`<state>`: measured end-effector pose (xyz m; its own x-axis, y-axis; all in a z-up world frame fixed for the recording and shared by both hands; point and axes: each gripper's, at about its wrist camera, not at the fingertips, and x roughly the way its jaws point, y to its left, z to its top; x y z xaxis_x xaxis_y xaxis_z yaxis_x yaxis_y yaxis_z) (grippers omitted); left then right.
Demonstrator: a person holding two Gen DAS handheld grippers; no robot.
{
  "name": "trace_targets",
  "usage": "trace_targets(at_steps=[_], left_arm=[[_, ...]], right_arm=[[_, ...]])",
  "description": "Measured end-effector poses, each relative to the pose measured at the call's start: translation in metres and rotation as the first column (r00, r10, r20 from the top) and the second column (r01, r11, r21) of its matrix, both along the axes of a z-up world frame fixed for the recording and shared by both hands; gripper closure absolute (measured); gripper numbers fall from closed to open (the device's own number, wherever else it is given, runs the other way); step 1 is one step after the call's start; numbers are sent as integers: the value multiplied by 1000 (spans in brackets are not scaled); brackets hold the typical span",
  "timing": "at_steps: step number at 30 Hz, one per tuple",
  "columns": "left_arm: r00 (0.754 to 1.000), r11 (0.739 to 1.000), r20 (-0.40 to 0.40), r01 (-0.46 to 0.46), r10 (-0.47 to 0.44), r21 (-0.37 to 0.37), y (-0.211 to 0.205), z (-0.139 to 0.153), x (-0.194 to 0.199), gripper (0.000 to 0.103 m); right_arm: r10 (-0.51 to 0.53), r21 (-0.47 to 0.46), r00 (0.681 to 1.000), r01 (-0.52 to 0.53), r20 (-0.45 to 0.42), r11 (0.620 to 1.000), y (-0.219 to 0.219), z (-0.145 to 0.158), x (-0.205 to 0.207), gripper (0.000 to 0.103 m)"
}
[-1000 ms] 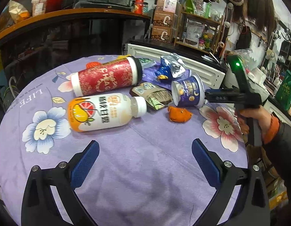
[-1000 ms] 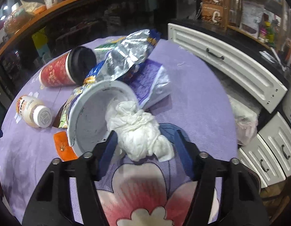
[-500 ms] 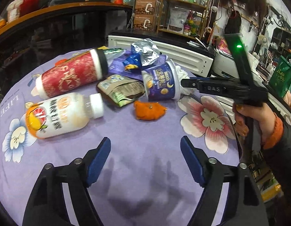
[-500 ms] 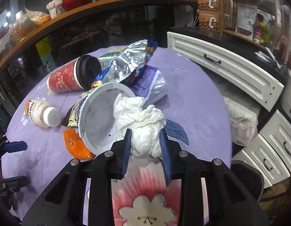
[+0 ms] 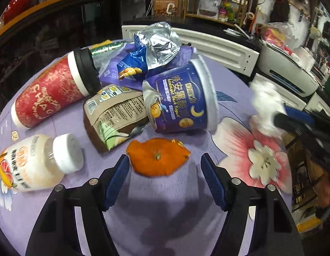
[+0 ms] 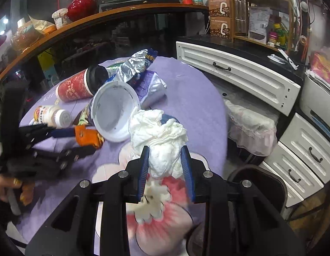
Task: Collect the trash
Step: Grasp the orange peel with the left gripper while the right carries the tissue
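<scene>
The right gripper (image 6: 166,166) is clamped narrow on a crumpled white paper tissue (image 6: 162,143), its blue pads pressing both flanks of the wad, the bulk of which billows ahead of the tips. Just past the tissue lies a tipped-over dark blue paper tub with a white inside (image 6: 114,111), mouth toward this camera.

The left gripper (image 5: 165,168) is about half wide and its jaws are closing. A flat piece of orange citrus peel (image 5: 157,160) lies on the purple flowered tablecloth (image 5: 165,213) just ahead of the tips, its near edge between them; the pads do not yet press it. Beyond the peel sit the blue tub and a brown and green snack pouch (image 5: 113,117). To the left of the left finger lies a white capped plastic drink bottle with an orange label (image 5: 37,162), and further ahead a red paper cup with a black lid (image 5: 56,91) (on its side). A crinkled silver and blue foil bag (image 5: 156,42) tops the pile at the back.

To do this well, I would push the left tips a little further forward and down, so the pads straddle the peel's middle rather than its near rim; a thin, curled peel can skid or fold away from a shallow pinch. The cloth may bunch if the tips drag. The right should keep its squeeze; the loose tissue could snag the tub's rim as it lifts off.
</scene>
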<state>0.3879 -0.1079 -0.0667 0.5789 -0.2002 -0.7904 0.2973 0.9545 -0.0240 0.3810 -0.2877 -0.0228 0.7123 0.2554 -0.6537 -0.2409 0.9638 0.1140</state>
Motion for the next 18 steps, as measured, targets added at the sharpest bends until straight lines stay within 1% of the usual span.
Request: trace_targets(at_steps=[2, 3, 4, 7, 10, 12, 15, 18], left_arm=[[1000, 1000, -4, -9, 9, 16, -3, -3, 5, 37], [1000, 999, -13, -18, 18, 29, -4, -6, 8, 41], [999, 999, -21, -24, 24, 33, -4, -7, 9, 42], [999, 998, -6, -35, 35, 53, -10, -9, 11, 43], [999, 998, 6, -47, 47, 48, -8, -9, 8, 47], [999, 998, 16, -49, 48, 47, -6, -9, 4, 55], [998, 998, 23, -52, 51, 37, -3, -8, -1, 59], [998, 998, 47, -53, 52, 31, 1, -5, -12, 63]], right_arm=[[-2, -8, 1000, 2, 1, 1000, -4, -3, -6, 72], [-4, -8, 1000, 4, 2, 1000, -6, -4, -10, 72], [-7, -9, 1000, 7, 4, 1000, -8, -5, -13, 72], [-23, -14, 1000, 23, 15, 1000, -14, -8, -21, 72], [-42, 4, 999, 41, 14, 999, -23, -12, -26, 72], [-55, 18, 998, 55, 15, 998, -28, -14, -30, 72], [-67, 27, 997, 66, 23, 997, -31, -16, -37, 72], [-73, 27, 997, 72, 35, 997, -31, -16, -43, 72]])
